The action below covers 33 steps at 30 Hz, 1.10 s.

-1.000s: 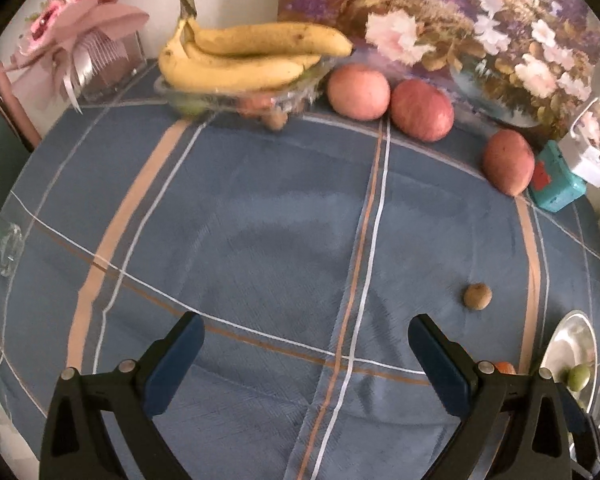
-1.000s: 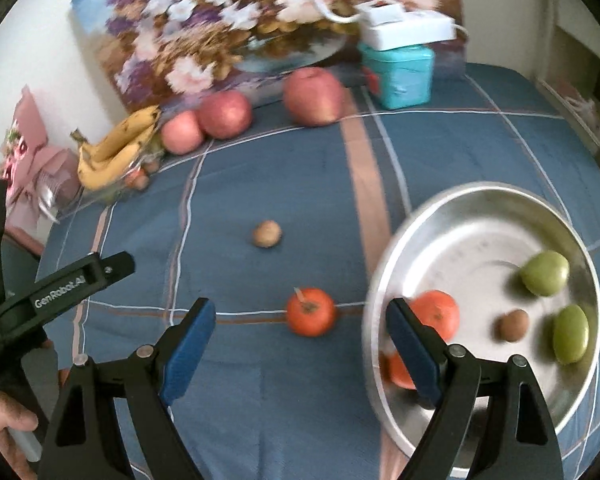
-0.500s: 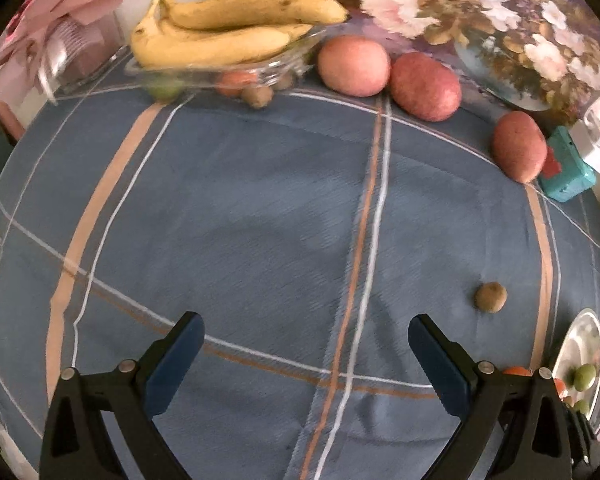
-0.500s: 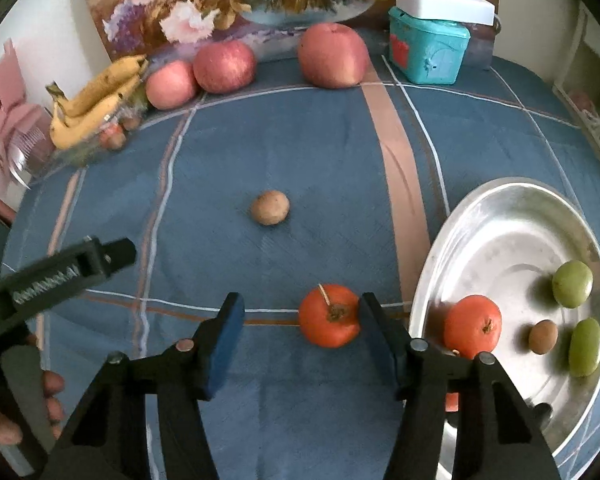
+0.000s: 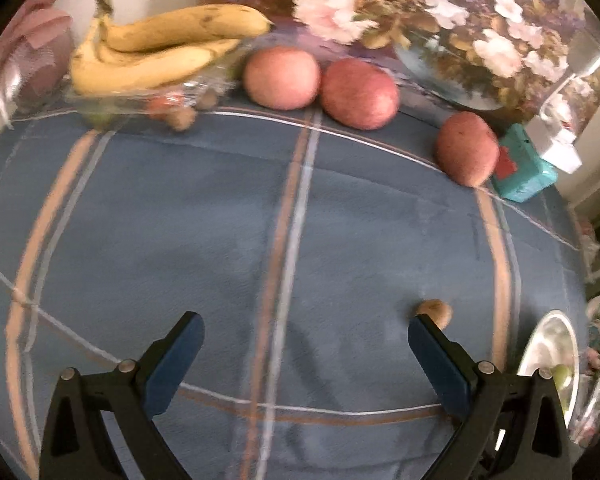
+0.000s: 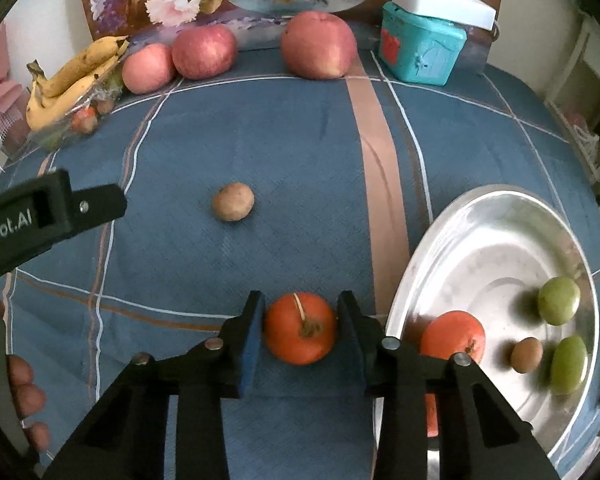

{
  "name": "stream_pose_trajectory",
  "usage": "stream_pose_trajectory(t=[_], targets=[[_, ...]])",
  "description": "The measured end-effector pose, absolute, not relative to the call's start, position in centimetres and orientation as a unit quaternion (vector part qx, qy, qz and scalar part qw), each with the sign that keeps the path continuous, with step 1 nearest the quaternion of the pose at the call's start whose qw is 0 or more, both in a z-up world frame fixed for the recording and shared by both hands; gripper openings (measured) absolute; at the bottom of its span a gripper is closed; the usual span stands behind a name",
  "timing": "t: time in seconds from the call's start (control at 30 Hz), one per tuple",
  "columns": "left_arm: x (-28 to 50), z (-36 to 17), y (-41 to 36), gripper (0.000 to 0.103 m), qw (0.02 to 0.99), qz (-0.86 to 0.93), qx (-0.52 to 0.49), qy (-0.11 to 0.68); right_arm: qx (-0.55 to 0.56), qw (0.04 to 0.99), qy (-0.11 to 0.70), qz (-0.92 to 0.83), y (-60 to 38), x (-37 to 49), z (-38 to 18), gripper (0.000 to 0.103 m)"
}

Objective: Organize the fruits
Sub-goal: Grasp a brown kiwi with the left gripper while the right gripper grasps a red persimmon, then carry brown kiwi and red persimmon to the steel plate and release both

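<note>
1. Right wrist view: the orange fruit [image 6: 300,330] with a stem lies on the blue plaid cloth of the worktop [image 6: 280,152], near the camera, just left of the steel plate [image 6: 480,248].
2. The right gripper [image 6: 300,332] straddles this fruit. Its fingers [image 6: 250,338] are closing, with the fruit between them. The left pad appears to meet the fruit's side; at the right pad, contact cannot be told for certain.
3. The steel plate holds a second orange fruit [image 6: 454,338] at its near left edge, a small brown fruit [image 6: 526,355] to the right of it, and two green fruits [image 6: 559,301] at its right side.
4. A small brown fruit [image 6: 233,201] lies alone on the cloth, farther off and to the left of the gripped area.
5. At the far edge stand three red apples [image 6: 318,45], a teal box [image 6: 420,54] with a white device on top, and a floral picture behind them. At the far left, a bunch of bananas [image 6: 70,80] rests on a clear tray with small fruits under it.
6. Left wrist view: the left gripper [image 5: 304,354] points down at bare cloth, fingers [image 5: 174,362] spread wide, nothing between them.
7. The lone brown fruit [image 5: 436,310] lies just beyond the tip of the right-hand finger. The plate [image 5: 548,344] shows at the right border.
8. The left gripper's body [image 6: 40,220] enters the right wrist view from the left, with a person's fingertips below it.
</note>
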<state>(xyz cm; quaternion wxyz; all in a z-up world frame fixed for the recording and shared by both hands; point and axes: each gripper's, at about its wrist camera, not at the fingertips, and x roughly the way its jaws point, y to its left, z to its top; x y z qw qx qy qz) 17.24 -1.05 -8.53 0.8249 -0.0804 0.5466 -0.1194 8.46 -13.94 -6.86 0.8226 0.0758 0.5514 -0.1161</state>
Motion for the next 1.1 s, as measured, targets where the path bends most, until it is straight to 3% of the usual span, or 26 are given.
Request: stream_pose_trajectory(t=[0.2,0.37,0.7,1.1], targets=[[17.9,-8.6,-3.9,0.100,0.822,-0.173,-0.086,0.536,0.120,0.832,0.533,-0.095,-15.1,8.7,-6.1,0.037],[18.3,-8.9,-6.7,0.081,0.819,-0.218,-0.073,0.527,0.140,0.842,0.512,-0.094,-16.0,8.9,-5.1,0.037],[18.5,-9.9,-8.9,0.028,0.807,-0.241,-0.064,0.535,0.164,0.840,0.509,-0.093,-17.3,9.5,-5.7,0.037],[16.3,-8.0,-5.6,0.028,0.793,-0.218,-0.132,0.554,0.161,0.842,0.506,-0.096,-17.1,7.5,-4.4,0.037]])
